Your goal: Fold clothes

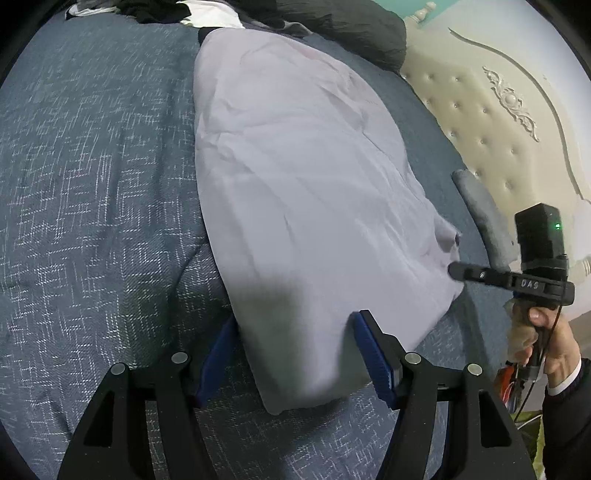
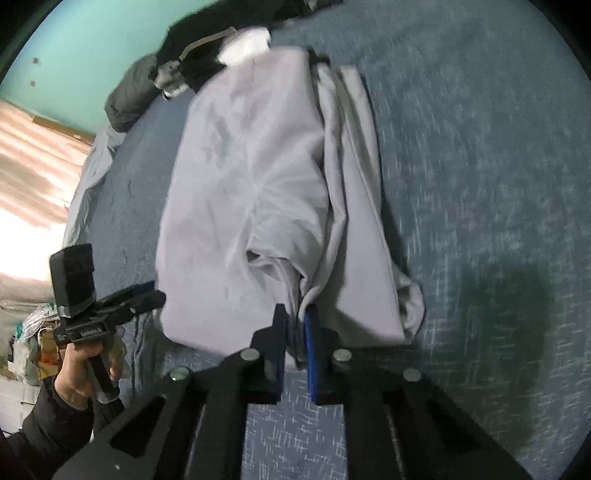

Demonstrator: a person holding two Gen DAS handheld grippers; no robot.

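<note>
A pale lilac garment (image 1: 303,177) lies partly folded on the blue bedspread (image 1: 92,184). My left gripper (image 1: 295,332) is open, its blue pads (image 1: 373,358) on either side of the garment's near corner. The right gripper (image 1: 458,271) shows in the left wrist view at the garment's right edge. In the right wrist view my right gripper (image 2: 295,321) is shut on a bunched fold of the garment (image 2: 240,184) at its near edge. The left gripper (image 2: 147,291) shows there at the garment's left corner, open.
A heap of dark and white clothes (image 1: 332,22) lies at the far end of the bed. A cream tufted headboard (image 1: 498,122) stands to the right. A grey rolled item (image 1: 484,218) lies near it. Clutter (image 2: 29,339) sits on the floor.
</note>
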